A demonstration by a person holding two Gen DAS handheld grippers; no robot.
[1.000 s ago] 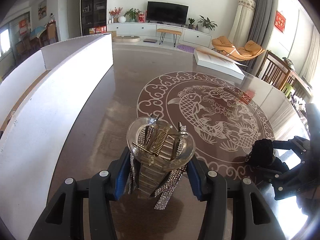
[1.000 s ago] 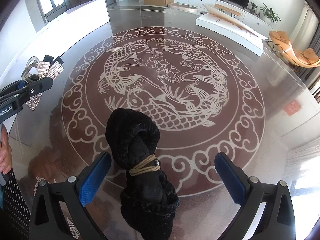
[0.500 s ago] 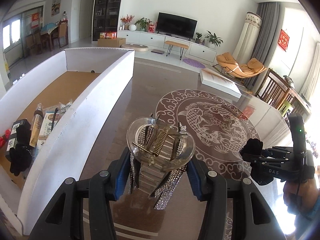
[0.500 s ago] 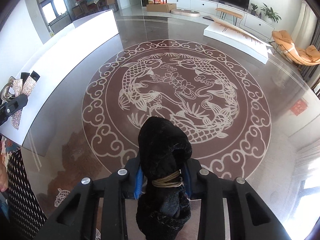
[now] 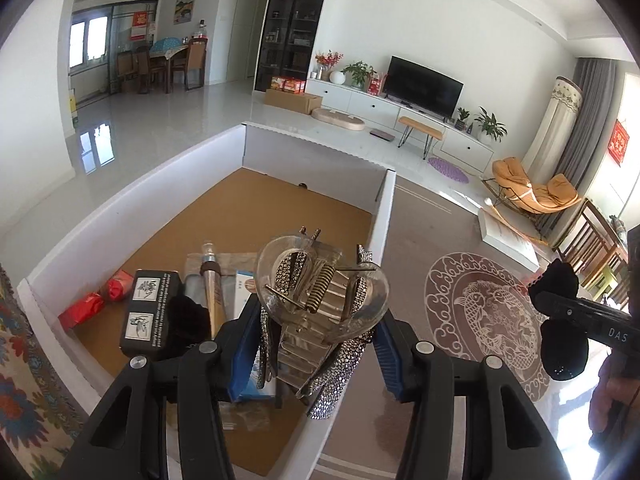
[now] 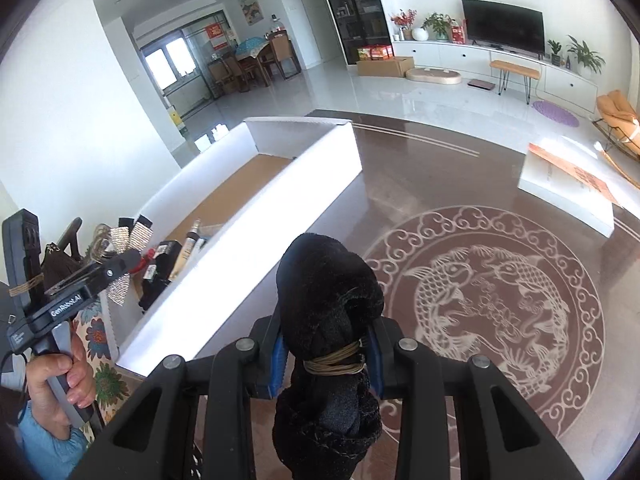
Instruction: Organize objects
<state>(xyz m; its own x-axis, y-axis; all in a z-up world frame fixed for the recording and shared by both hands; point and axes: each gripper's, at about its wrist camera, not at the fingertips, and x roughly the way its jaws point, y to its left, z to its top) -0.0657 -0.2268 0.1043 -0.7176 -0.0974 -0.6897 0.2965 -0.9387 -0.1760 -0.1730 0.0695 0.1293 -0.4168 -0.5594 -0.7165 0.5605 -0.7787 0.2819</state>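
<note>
My left gripper (image 5: 316,344) is shut on a clear rhinestone hair claw clip (image 5: 322,296) and holds it above the near right part of the open white box (image 5: 384,208). The same clip shows in the right wrist view (image 6: 116,240). My right gripper (image 6: 326,354) is shut on a black fuzzy bundle tied with tan cord (image 6: 328,304), held above the table to the right of the white box (image 6: 280,216). That bundle also shows at the right of the left wrist view (image 5: 560,320).
The box holds a black packet (image 5: 150,312), red wrapped items (image 5: 96,300), a tube (image 5: 212,288) and flat packets. The brown table bears a fish medallion (image 6: 492,304). A white flat box (image 6: 568,196) lies at its far right. A floral cloth (image 5: 24,360) hangs left of the box.
Both grippers rose and swung left toward the white box. The left one now hangs over the box's inside. The right gripper closed on the black bundle a second ago and lifted it.
</note>
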